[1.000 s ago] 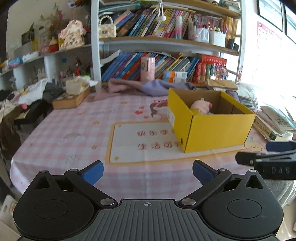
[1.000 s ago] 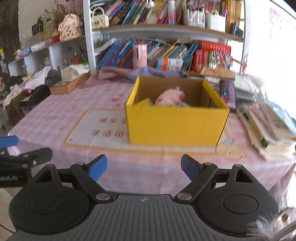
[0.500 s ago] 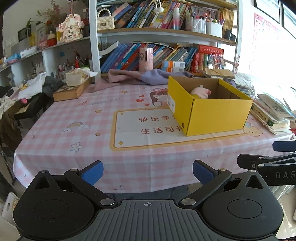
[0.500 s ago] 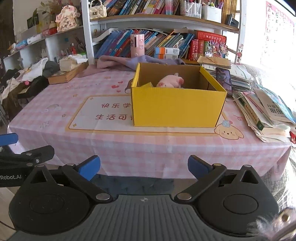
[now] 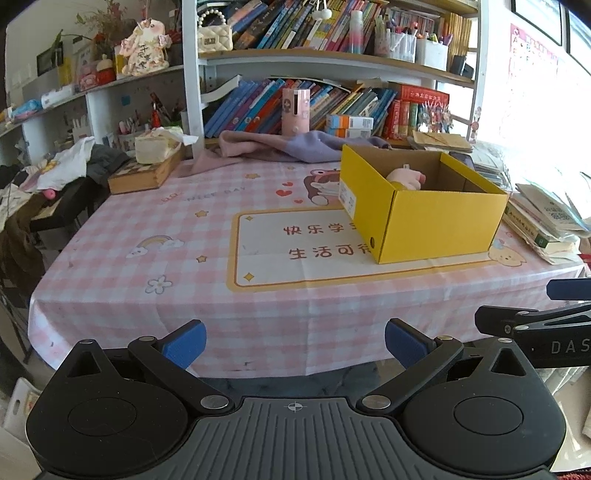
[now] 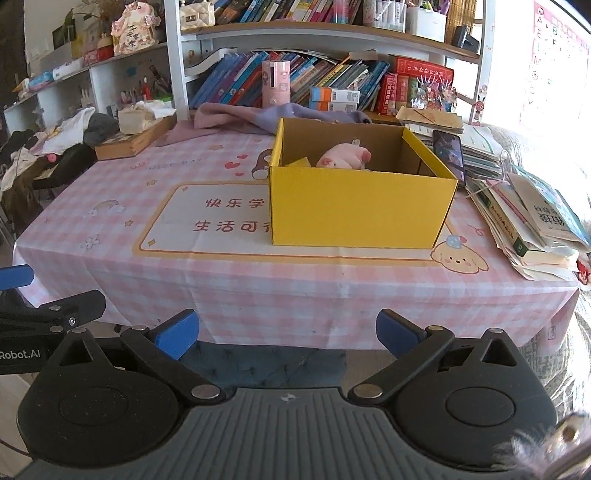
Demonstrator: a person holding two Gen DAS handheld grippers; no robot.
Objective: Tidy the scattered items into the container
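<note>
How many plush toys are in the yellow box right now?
1 in view: a pink plush toy lies inside the yellow cardboard box, toward its back. The front wall hides the floor, so others may lie out of sight.

This looks like a lived-in room of a home, most likely a child's study or family room. A white bookshelf [image 5: 332, 62] fills the back wall, crammed with leaning picture books [image 5: 255, 107], cups of pens [image 5: 402, 44], a small quilted handbag [image 5: 214, 35] and a doll-like figure [image 5: 144, 48]. The table wears a pink checked tablecloth [image 5: 177, 258] printed with cartoon animals, rainbows and Chinese characters. Loose clothes [image 5: 74, 162] are heaped at the left, a purple garment [image 5: 280, 147] lies along the far edge, and a tissue box [image 5: 155, 147] sits on a wooden case. Workbooks [image 6: 528, 218] are stacked at the right, and an alphabet poster [image 6: 557, 48] hangs by the bright window.
</note>
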